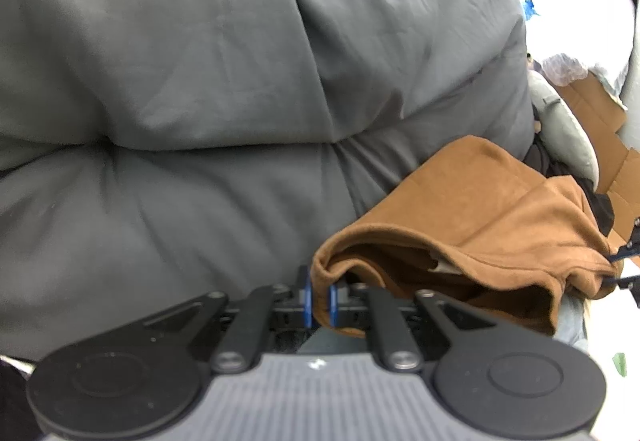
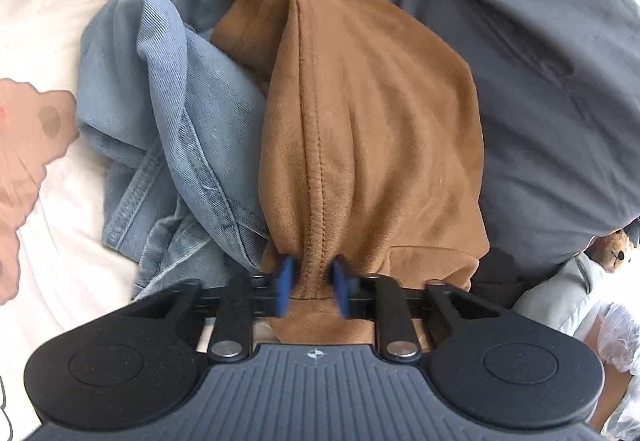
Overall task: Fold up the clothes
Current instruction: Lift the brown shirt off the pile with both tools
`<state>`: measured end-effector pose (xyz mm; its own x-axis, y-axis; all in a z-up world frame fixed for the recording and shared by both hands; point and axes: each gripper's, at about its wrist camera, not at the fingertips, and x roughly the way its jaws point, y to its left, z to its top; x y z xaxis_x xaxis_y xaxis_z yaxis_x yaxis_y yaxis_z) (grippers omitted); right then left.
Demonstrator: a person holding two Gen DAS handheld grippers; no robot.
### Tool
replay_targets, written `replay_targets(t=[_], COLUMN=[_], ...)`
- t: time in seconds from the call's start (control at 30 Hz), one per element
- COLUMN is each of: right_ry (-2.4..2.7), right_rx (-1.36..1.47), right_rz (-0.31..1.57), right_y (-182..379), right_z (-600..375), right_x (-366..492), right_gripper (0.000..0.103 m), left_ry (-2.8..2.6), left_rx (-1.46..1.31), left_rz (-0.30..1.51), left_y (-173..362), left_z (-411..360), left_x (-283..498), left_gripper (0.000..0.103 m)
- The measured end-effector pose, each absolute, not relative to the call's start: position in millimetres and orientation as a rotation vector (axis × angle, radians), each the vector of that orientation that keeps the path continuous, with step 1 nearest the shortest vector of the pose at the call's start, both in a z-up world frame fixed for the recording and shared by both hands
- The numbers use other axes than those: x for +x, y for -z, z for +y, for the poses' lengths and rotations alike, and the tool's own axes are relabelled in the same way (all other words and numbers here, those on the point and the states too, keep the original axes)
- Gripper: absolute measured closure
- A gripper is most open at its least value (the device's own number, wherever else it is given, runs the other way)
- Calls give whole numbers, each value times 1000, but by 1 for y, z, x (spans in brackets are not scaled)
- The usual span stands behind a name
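Our left tongs (image 1: 319, 300) are closed almost fully, with only a thin fold of the brown garment (image 1: 476, 209) between the blue pads (image 1: 307, 301). Our right tongs (image 2: 312, 287) stand a little wider, because they pinch a thicker bunch of the same brown garment (image 2: 372, 113), just where a stitched seam (image 2: 314, 161) runs into the grip. In the left view the tips of the right tongs (image 1: 624, 267) show at the far side of the brown garment, so we hold it at two ends. We judge this is to lift it and spread it between us before a fold is laid.

The brown garment hangs and sags between the two grips, with an open mouth of cloth turned toward the left camera; it is not flat and not neatly folded now. Just beside it, on the left in the right view, lies a pair of light blue jeans (image 2: 160, 113), crumpled, touching it. Beyond the jeans is a white sheet (image 2: 52, 21) with pink shapes. Behind the brown garment, and on its other side, rises a big grey duvet (image 1: 224, 81), soft and bulky. Farther from the brown garment, past the duvet's edge, we see a cardboard box (image 1: 592, 109), and a small teddy bear (image 2: 618, 249) near the duvet's corner.

How far the folding has gone, we cannot tell from this.
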<state>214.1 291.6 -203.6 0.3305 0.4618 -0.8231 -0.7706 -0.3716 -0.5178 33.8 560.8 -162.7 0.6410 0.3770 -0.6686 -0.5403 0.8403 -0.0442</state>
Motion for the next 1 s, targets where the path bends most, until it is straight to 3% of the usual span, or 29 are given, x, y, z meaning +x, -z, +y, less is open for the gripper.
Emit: replay_targets(t=[0.47,1.0], right_ry=[-1147,-915], right_rx=[-1146,-754], right_rz=[464,500], right_y=[151,44], right_z=[251,140], right_x=[218,164], right_gripper=[99,100], left_ry=[-471,-315], left_rx=[-176,-11], left_rz=[742,679], left_y=[140,10], left_z=[542,466], left_x=[43,42], left_gripper=[95,95])
